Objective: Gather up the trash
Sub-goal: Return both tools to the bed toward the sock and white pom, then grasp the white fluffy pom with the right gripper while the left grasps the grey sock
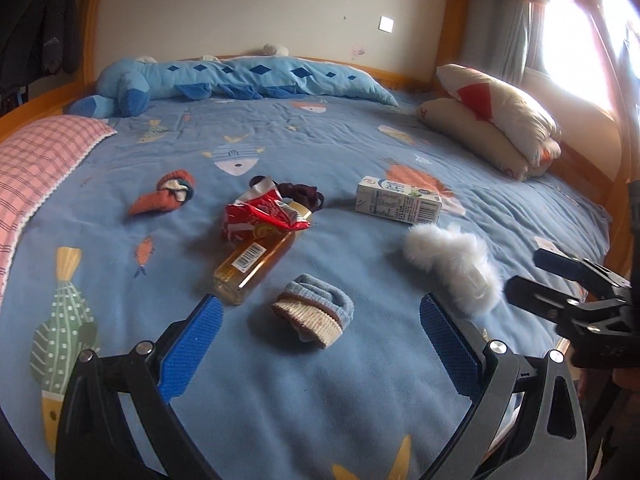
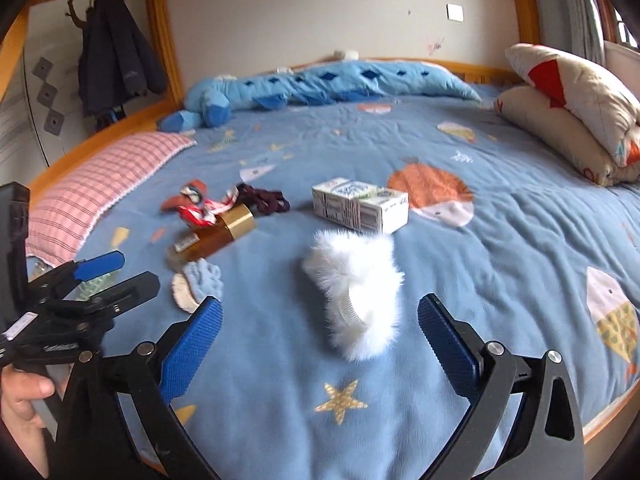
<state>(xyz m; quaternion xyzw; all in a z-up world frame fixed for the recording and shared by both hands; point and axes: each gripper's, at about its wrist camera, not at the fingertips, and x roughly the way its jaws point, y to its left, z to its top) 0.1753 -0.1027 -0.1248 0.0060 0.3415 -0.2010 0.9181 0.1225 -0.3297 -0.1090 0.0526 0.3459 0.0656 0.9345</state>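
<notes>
Still in the approach, both the left gripper (image 1: 320, 332) and right gripper (image 2: 320, 330) hang spread and empty, the red wrapper (image 1: 262, 212) and carton (image 2: 360, 206) well ahead of their jaws, so each must reach farther.

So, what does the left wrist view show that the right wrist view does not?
Only the left wrist view: the bright window and a green fish print on the cover. Only the right wrist view: the dark coats hanging by the post, a hand, and a gold star print. Both: the bottle, red wrapper, carton, white fluffy sock and blue sock.
</notes>
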